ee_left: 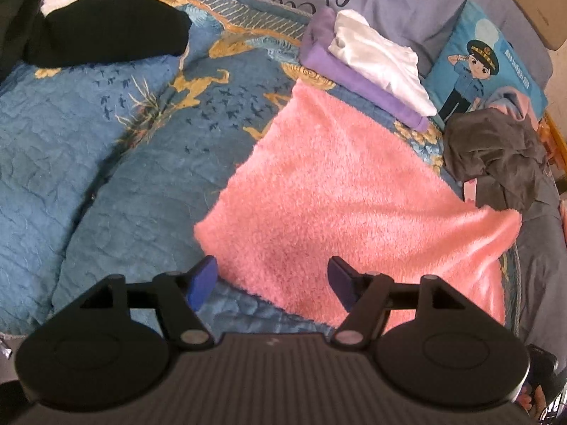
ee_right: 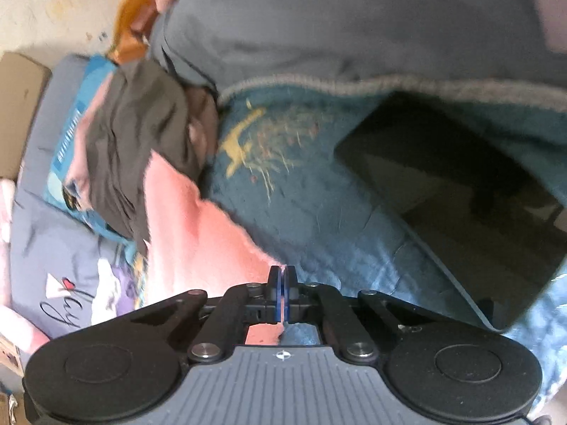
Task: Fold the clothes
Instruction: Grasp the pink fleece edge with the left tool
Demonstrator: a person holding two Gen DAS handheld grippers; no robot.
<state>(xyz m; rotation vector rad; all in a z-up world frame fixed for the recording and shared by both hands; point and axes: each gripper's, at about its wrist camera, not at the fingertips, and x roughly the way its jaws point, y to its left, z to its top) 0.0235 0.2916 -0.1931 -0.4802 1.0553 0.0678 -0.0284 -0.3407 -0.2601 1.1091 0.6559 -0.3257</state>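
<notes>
A fluffy pink garment (ee_left: 340,205) lies spread flat on the blue patterned bedspread (ee_left: 117,163). My left gripper (ee_left: 271,283) is open and empty, just above the garment's near left edge, with its fingers apart on either side of that edge. My right gripper (ee_right: 282,279) is shut on a corner of the pink garment (ee_right: 191,226), which stretches away to the left in the blurred right wrist view.
A folded purple and white stack (ee_left: 368,67) sits behind the pink garment. A crumpled dark grey garment (ee_left: 496,163) lies at the right, also in the right wrist view (ee_right: 141,134). A black garment (ee_left: 106,28) lies far left. A dark tablet (ee_right: 457,191) rests on the bedspread.
</notes>
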